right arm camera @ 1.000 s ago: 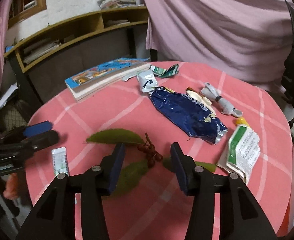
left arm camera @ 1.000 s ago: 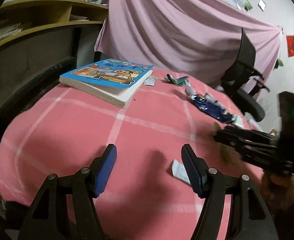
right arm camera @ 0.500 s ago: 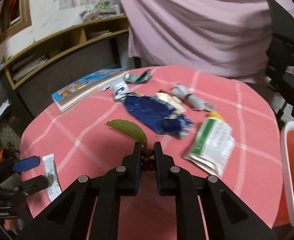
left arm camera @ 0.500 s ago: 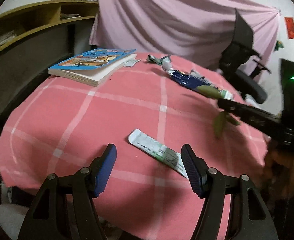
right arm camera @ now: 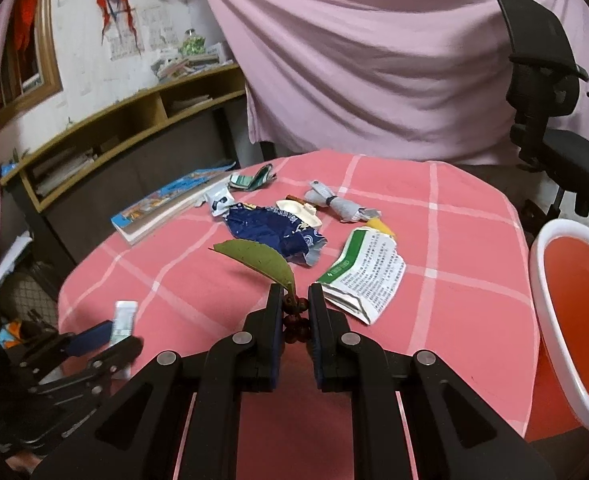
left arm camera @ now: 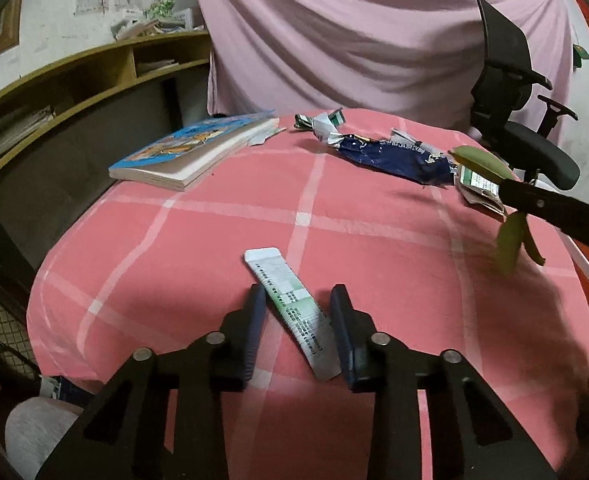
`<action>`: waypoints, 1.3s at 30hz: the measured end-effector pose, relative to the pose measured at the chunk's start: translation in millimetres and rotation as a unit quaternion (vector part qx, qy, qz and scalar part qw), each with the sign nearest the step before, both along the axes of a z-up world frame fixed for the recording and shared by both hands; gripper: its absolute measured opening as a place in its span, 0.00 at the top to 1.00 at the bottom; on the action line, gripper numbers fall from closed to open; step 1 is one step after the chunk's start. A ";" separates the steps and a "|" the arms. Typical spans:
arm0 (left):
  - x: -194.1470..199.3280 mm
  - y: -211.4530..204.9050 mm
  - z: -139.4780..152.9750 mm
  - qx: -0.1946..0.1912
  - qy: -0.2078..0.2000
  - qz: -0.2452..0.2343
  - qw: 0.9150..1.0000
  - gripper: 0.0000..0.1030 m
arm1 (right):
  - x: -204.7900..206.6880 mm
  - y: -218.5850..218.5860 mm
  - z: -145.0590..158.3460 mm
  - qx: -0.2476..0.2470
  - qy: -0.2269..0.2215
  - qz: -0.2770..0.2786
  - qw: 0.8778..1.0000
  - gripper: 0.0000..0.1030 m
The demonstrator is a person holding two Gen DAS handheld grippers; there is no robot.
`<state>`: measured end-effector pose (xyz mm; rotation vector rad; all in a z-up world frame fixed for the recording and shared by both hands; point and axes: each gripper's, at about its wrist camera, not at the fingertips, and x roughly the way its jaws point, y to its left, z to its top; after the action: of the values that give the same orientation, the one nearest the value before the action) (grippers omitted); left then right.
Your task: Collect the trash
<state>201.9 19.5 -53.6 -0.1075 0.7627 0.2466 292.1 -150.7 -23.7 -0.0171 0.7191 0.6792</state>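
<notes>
My right gripper (right arm camera: 295, 304) is shut on a twig with dark berries and green leaves (right arm camera: 260, 258), held above the pink checked tablecloth (right arm camera: 454, 216); the twig also shows in the left wrist view (left arm camera: 510, 240). My left gripper (left arm camera: 298, 312) is open, its fingers either side of a flat white-and-green sachet (left arm camera: 290, 300) lying near the table's front edge. More trash lies further back: a crumpled blue wrapper (right arm camera: 270, 232), a green-and-white printed packet (right arm camera: 364, 276), a grey wrapper (right arm camera: 338, 204) and a small green packet (right arm camera: 250, 180).
An orange bin with a white rim (right arm camera: 574, 320) stands at the table's right side. A book with a blue cover (left arm camera: 194, 148) lies at the back left. A black office chair (right arm camera: 554, 120) stands behind right. Wooden shelves (left arm camera: 74, 88) run along the left wall.
My right gripper shut on the leafy twig and lifted it off the cloth. My left gripper moved up to the sachet and narrowed its jaws around it.
</notes>
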 end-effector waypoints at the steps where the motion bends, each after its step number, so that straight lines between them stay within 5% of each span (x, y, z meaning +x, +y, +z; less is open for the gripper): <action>1: -0.7 -0.2 -0.7 0.000 -0.005 -0.002 1.000 0.80 | -2.3 -1.5 1.1 0.004 -0.003 0.001 1.000 0.90; 10: -5.4 -5.2 9.9 -0.036 -0.069 -0.034 0.996 0.97 | -29.0 -25.2 16.0 0.057 -0.064 0.006 0.996 0.90; 19: 12.7 -33.3 22.6 -0.027 -0.075 -0.057 0.995 0.98 | -33.4 -56.7 21.7 0.088 -0.092 -0.026 0.992 0.90; 23: 16.9 -45.4 35.6 -0.038 -0.099 -0.071 0.992 0.98 | -40.4 -67.9 29.4 0.066 -0.146 -0.056 0.985 0.90; 32: 39.1 -110.7 114.8 -0.056 -0.212 -0.171 0.961 0.98 | -42.4 -125.0 46.4 0.091 -0.221 -0.156 0.959 0.90; 39: 63.6 -175.8 136.0 -0.054 -0.224 -0.257 0.939 0.98 | -24.0 -190.6 45.2 0.138 -0.200 -0.248 0.938 0.90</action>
<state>265.5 -156.4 82.5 -0.0607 0.3271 -0.3124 268.1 -341.3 21.5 0.2695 0.2117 0.2693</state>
